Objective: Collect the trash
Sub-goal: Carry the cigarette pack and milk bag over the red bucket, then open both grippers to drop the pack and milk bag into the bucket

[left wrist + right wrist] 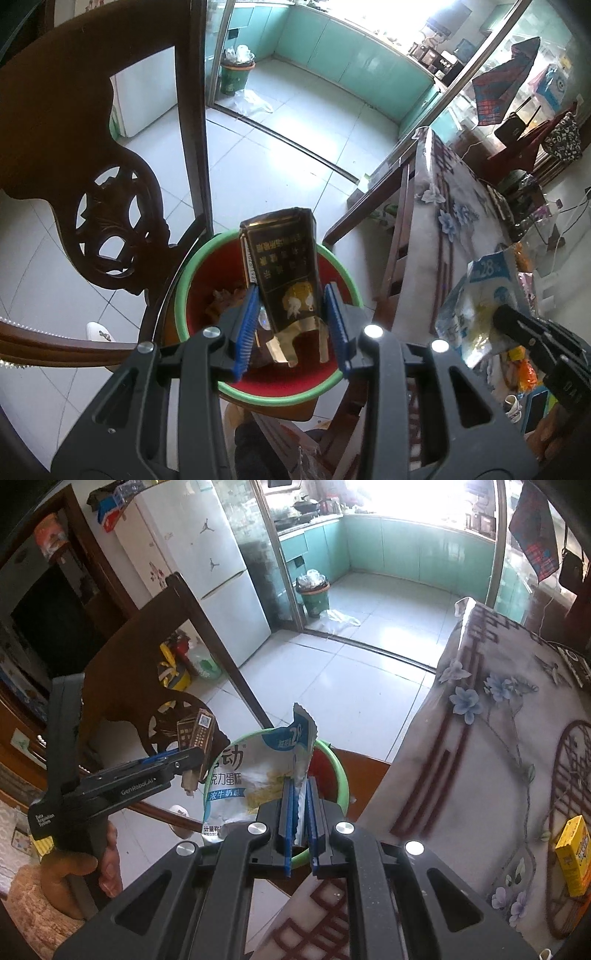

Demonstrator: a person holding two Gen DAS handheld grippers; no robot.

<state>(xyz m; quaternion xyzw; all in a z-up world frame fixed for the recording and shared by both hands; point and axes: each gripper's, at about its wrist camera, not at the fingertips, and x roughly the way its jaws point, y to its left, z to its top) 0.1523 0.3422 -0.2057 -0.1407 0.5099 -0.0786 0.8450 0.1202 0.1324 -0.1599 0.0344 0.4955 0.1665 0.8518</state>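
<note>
Left wrist view: the left tongs [291,314] clamp a dark cigarette pack [284,269] above the red, green-rimmed bin [334,384]. Right wrist view: the right tongs [300,805] pinch a white snack wrapper [255,775] over that bin [341,779], beside the cloth-covered table [491,760].

Two bins [334,384] [236,75], one wrapper [251,775] (perhaps one carton [286,266]).

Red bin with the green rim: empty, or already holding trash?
Already holding some trash: in the left wrist view, brownish scraps lie inside the red bin, below the dark box. How full, cannot tell.
</note>
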